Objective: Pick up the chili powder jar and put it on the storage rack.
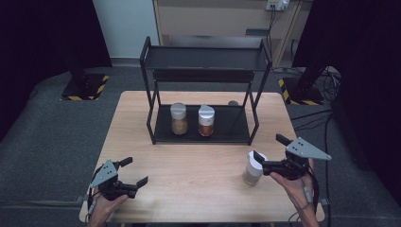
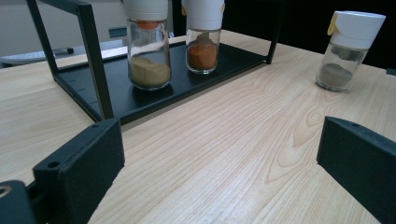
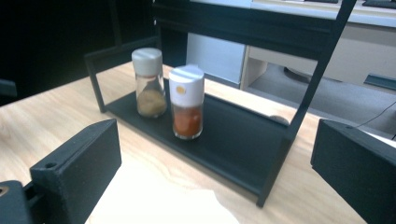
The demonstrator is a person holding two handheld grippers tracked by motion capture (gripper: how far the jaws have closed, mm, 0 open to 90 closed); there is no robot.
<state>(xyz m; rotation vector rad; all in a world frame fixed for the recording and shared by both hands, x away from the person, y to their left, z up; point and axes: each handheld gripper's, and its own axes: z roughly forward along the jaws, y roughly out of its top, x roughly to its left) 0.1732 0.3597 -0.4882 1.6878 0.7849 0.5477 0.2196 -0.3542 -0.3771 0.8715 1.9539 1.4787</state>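
The upright grey jar [image 1: 254,169] stands on the counter [image 1: 198,179] at lower right of the high view, just left of the open, empty right claw [image 1: 268,152].

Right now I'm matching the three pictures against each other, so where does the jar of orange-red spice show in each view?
High view: orange-red spice jar at centre, on the lower shelf, right of the tan-powder jar.
Left gripper view: top centre, right of the tan-powder jar.
Right gripper view: centre, nearer than the tan-powder jar.
Shared landmark: the black rack holding both.
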